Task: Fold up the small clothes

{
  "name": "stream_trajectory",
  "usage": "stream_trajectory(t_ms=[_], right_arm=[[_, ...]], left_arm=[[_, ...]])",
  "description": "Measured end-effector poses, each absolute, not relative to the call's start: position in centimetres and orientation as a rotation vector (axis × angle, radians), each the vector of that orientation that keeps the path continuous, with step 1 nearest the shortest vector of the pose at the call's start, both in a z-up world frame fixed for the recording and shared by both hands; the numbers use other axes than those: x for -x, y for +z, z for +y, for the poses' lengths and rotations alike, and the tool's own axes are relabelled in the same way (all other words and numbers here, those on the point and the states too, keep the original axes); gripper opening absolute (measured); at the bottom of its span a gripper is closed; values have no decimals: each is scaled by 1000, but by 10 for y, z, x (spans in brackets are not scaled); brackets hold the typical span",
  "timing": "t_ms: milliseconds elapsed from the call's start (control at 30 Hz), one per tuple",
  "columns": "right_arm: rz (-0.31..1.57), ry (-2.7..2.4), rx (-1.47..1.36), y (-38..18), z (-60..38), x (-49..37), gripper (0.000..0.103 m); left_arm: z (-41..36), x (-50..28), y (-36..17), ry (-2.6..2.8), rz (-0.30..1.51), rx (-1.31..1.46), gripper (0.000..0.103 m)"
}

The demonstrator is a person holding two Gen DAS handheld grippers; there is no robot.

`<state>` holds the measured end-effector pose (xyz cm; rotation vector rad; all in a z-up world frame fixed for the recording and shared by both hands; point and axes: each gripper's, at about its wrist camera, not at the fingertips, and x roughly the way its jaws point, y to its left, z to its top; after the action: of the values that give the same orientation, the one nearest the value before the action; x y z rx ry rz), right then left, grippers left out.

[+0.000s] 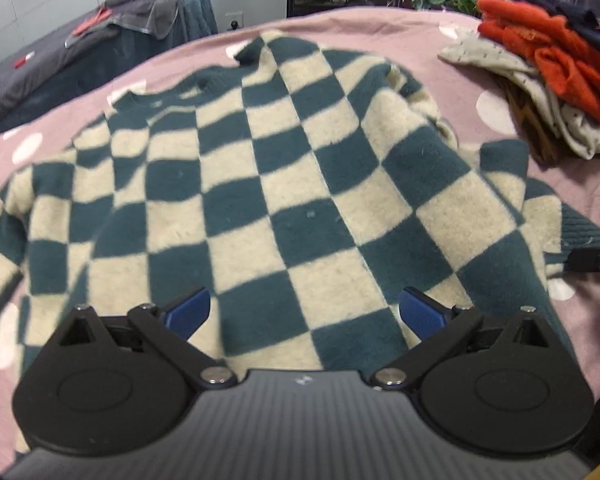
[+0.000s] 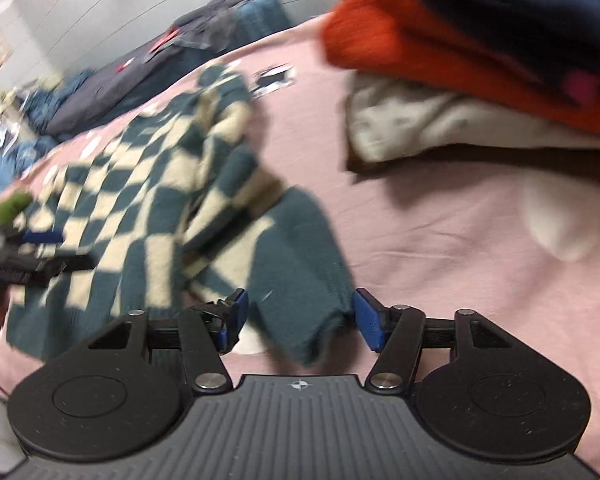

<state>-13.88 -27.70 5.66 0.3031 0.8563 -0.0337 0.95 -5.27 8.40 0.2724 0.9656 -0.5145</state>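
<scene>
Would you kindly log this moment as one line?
left claw: open, above checkered sweater | right claw: open, sleeve cuff between jaws | folded pile: beside

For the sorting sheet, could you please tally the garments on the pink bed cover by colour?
Teal-and-cream checked: 1, the sweater lying spread out
Orange: 1, in the pile
Navy: 1, on top of the pile
Cream speckled: 1, low in the pile
Brown patterned: 1, at the pile's bottom, only an edge showing
Total: 5 that I can tell apart
</scene>
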Motion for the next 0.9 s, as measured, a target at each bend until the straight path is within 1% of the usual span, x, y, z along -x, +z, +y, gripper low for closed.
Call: stream_trajectory(t_ms=[67,133,167,267,300,333,400,567,667,800,867,900], right_arm=[[841,-54,-289,56,-273,136,96],[831,-54,-312,55,-275,134,70],[833,-44,-345,55,-279,133,68],[844,-8,-450,55,-290,134,70],[845,-3,-489,55,-295,135,80],[842,-10,-537,56,-299,139,88],[833,-30,-620,59,-307,148,91],[868,-84,-723,66,-326,179,94],[896,-49,-874,57,-333,191,95],[867,-8,-1128,31,-333,189,87],[807,-19,-1202,24,-335,182,87],[792,-39,-1214,22,-337,177,84]], left_arm=[[-54,-9,74,-500,989,-274,103],[-54,-7,66,-486,1009,-265,103],[-53,-6,62,-483,1019,-256,103],[-46,-5,55,-471,1024,-200,103],[-44,-4,54,-470,1020,-186,103],[-42,-3,53,-470,1014,-182,103],[-42,-1,52,-469,1000,-187,103],[-43,2,51,-462,982,-185,103],[-43,2,50,-462,985,-188,103],[-43,2,51,-462,993,-192,103],[-43,2,51,-463,993,-193,103],[-44,1,51,-462,994,-193,103]])
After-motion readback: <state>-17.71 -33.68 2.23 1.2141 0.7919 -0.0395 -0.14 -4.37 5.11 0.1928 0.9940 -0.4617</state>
